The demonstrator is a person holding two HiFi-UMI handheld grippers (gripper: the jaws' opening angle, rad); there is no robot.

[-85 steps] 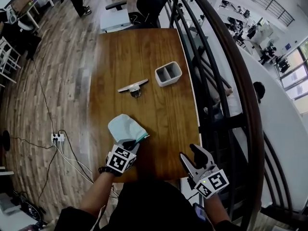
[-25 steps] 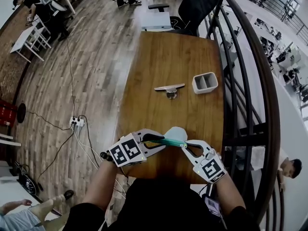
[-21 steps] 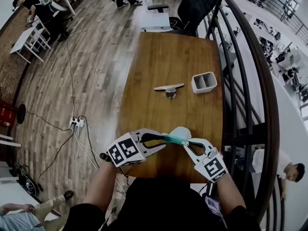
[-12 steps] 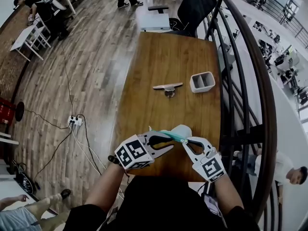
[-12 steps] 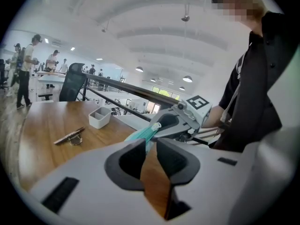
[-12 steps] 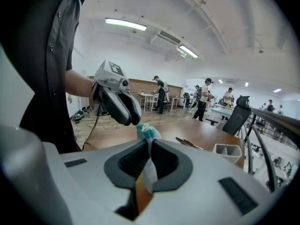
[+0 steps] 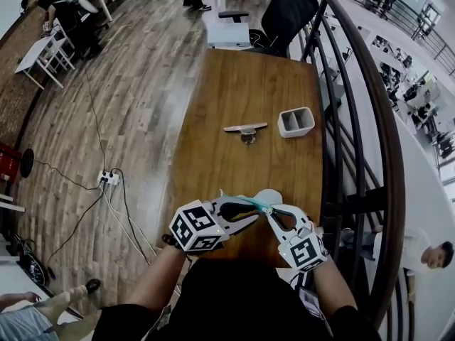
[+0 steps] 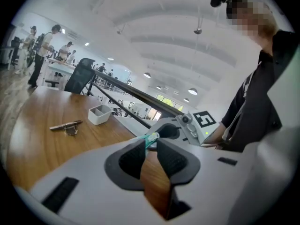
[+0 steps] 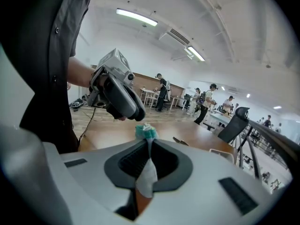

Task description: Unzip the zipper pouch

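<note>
Unzipping stage, both grippers engaged above the near edge of the table (image 7: 242,91). The right gripper (image 9: 146,142) is clamped on the white fabric of the zipper pouch (image 7: 269,196), with a fold of it hanging down between its fingers and the end of the teal zipper (image 9: 145,131) bunched just beyond their tips. The left gripper (image 8: 151,142) has just been closing, and its fingertips now pinch a small teal pull tab (image 8: 150,138) at their very ends, so the pouch hangs stretched between the two sets of fingers, clear of the tabletop. How far the zipper is already open cannot be told. The step in hand appears to be the pull itself: the next move calls for the left fingers to draw the tab along the zipper, away from the right fingers, while these hold firm and keep the zipper taut.
</note>
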